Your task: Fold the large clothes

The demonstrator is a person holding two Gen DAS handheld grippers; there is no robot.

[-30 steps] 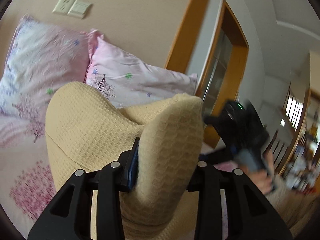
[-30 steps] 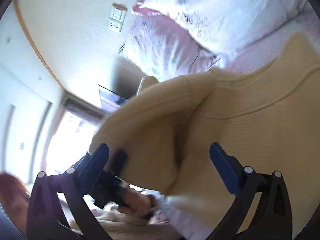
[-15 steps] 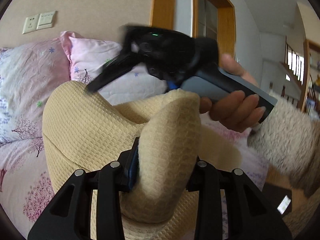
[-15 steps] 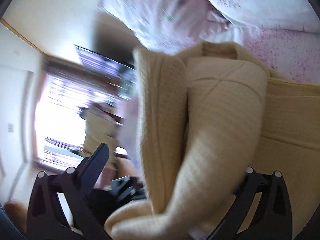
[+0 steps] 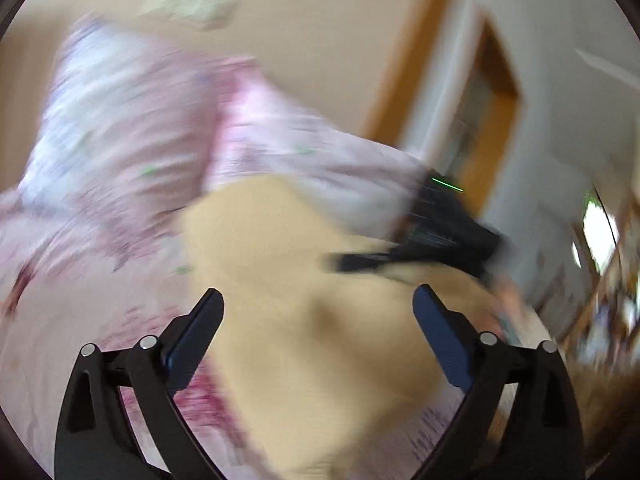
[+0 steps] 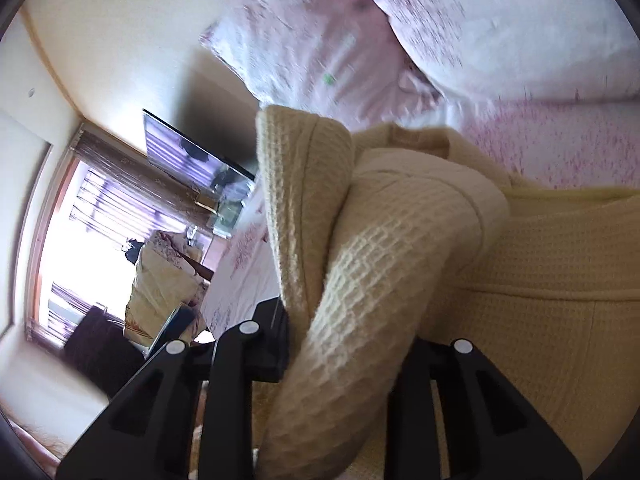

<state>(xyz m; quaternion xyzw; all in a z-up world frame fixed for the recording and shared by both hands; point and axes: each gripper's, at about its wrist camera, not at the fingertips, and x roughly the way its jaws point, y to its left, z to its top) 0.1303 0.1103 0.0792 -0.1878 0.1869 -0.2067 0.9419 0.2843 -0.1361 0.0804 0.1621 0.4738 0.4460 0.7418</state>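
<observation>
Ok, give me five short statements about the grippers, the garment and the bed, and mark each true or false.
1. The right gripper has a roll of the yellow waffle-knit garment between its closing jaws. True.
2. The left gripper clamps the garment. False: its jaws are opening, pads clear of the cloth.
3. The garment is blue denim. False: it is pale yellow.
4. Pink floral pillows lie beyond the garment. True.
5. The garment lies on a wooden table. False: it lies on a floral bedsheet.

The left gripper (image 5: pixel 316 308) is opening, its blue pads spread wide and clear of the blurred yellow garment (image 5: pixel 304 280) on the floral bedding (image 5: pixel 80 240); the right gripper (image 5: pixel 400 258) reaches in beyond.
</observation>
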